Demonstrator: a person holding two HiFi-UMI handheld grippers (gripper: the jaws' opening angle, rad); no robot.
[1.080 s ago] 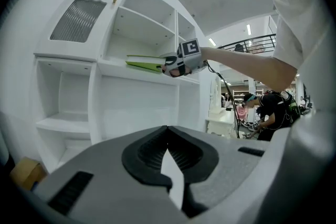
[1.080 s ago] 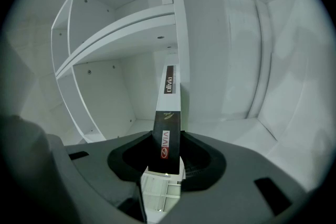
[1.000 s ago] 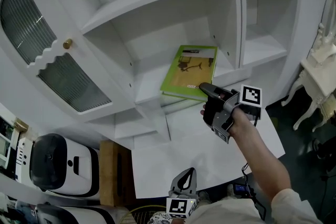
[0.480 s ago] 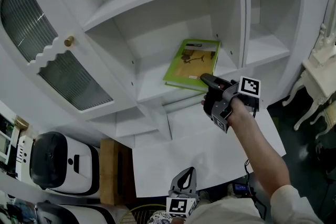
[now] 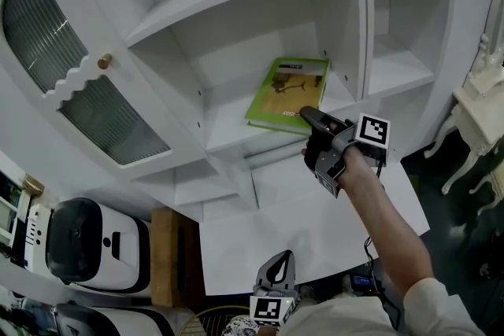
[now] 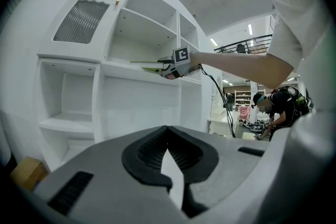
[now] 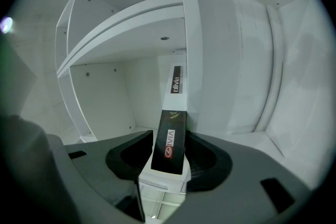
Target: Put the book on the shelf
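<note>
Jaws of the right gripper (image 5: 304,115) have just been opening around the green softcover book (image 5: 287,93), flat near the front edge of the white shelf (image 5: 228,128), so a snagging withdrawal could drag it off, while the left gripper (image 5: 277,270) has its jaws closed.

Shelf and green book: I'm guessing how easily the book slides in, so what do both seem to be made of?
Book: presumably paper under a smooth printed green cover, probably coated card. The spine looks white with dark printed panels.
Shelf: white-painted wood or laminated board with an even satin finish and small drilled holes in the side walls. Which of the two I cannot tell.
</note>
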